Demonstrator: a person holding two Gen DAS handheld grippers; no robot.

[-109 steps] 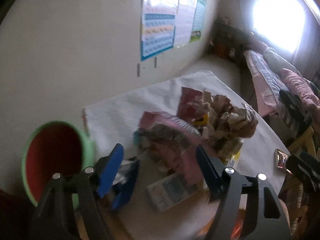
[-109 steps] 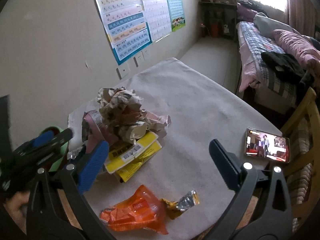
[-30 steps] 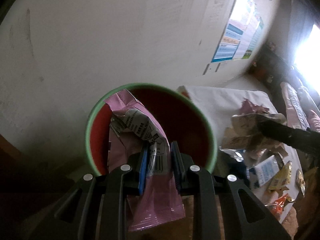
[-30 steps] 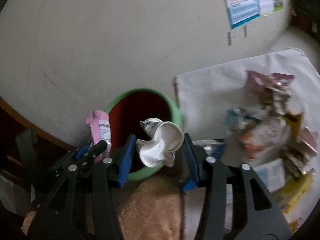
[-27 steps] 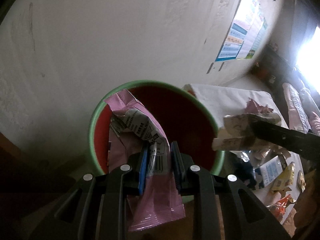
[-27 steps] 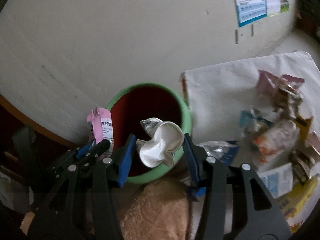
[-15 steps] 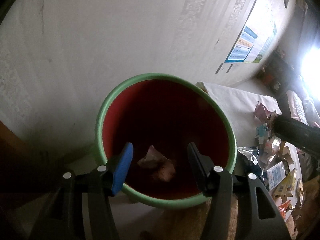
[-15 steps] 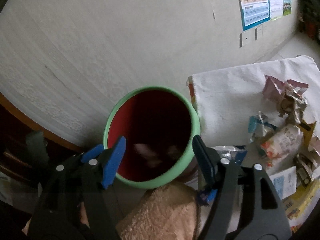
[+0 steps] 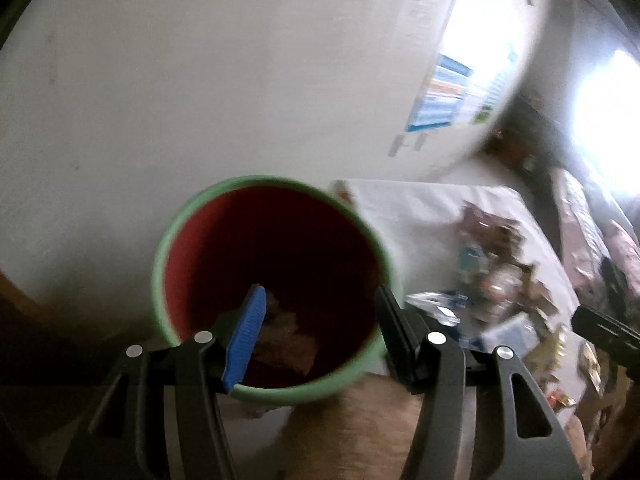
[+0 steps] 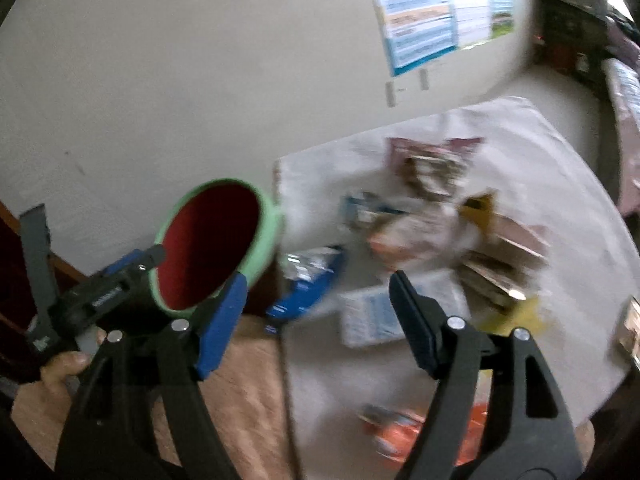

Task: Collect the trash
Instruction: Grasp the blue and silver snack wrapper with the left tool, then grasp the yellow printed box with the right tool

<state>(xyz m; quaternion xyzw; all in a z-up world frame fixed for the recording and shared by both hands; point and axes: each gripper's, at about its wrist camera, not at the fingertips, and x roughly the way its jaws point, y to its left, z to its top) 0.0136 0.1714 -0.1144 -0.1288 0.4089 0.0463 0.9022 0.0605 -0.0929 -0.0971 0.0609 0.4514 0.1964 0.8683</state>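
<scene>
A green-rimmed bin with a red inside (image 9: 276, 216) stands by the wall at the table's end; it also shows in the right wrist view (image 10: 212, 240). Crumpled trash (image 9: 288, 336) lies at its bottom. My left gripper (image 9: 320, 328) is open and empty over the bin's mouth. My right gripper (image 10: 316, 320) is open and empty, above the table's near edge to the right of the bin. A blurred pile of wrappers (image 10: 432, 216) lies on the white table cloth (image 10: 560, 160). An orange wrapper (image 10: 404, 432) lies near the front edge.
A blue wrapper (image 10: 308, 288) and a white packet (image 10: 372, 312) lie close to the bin. A phone (image 10: 632, 328) lies at the table's right edge. Posters (image 10: 432, 8) hang on the wall. A bed (image 9: 592, 224) stands beyond the table.
Both grippers opened and dropped the pink wrapper and the white crumpled paper into the bin. The right gripper has since swung right, toward the table.
</scene>
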